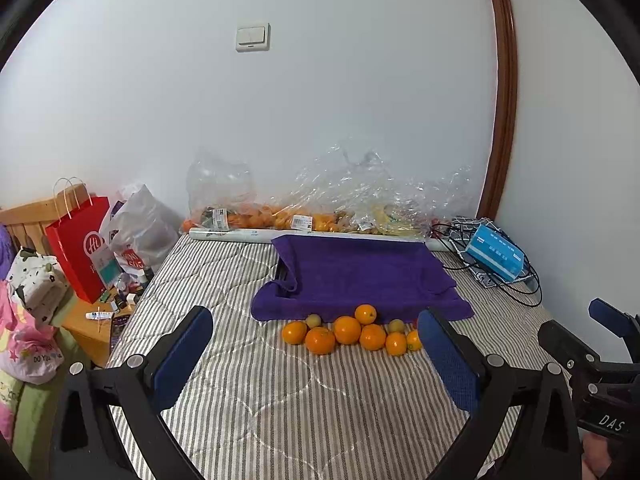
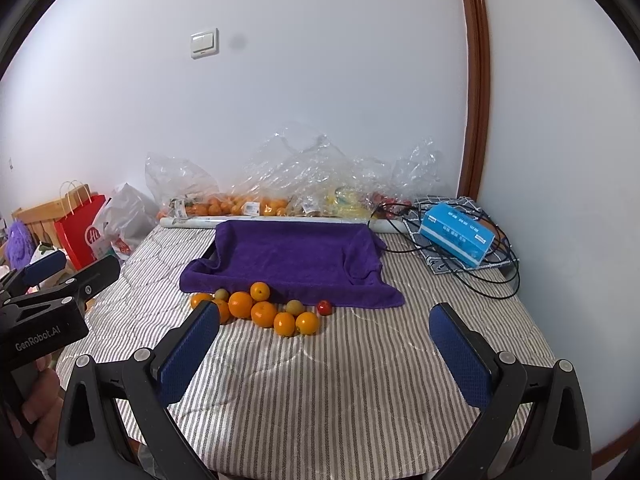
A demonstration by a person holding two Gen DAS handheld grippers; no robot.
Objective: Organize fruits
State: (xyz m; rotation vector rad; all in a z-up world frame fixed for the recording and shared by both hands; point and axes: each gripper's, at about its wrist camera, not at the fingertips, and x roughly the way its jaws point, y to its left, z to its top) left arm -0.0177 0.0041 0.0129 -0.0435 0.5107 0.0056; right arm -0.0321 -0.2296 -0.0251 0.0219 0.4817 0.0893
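Oranges [image 2: 264, 314] lie in a loose cluster on the striped mattress [image 2: 320, 392], ahead of both claws, its long axis running left to right. They are round, bright and glossy, with two small greenish-brown fruits [image 2: 295, 307] and one small red fruit [image 2: 324, 307] among them. The left gripper [image 1: 316, 360] and right gripper [image 2: 324, 348] each hang above the mattress, jaws spread wide, holding nothing. Just beyond the fruit sits a tray draped in a purple towel [image 2: 292, 256]. Farther back, clear plastic bags of fruit [image 2: 256, 200] line the wall.
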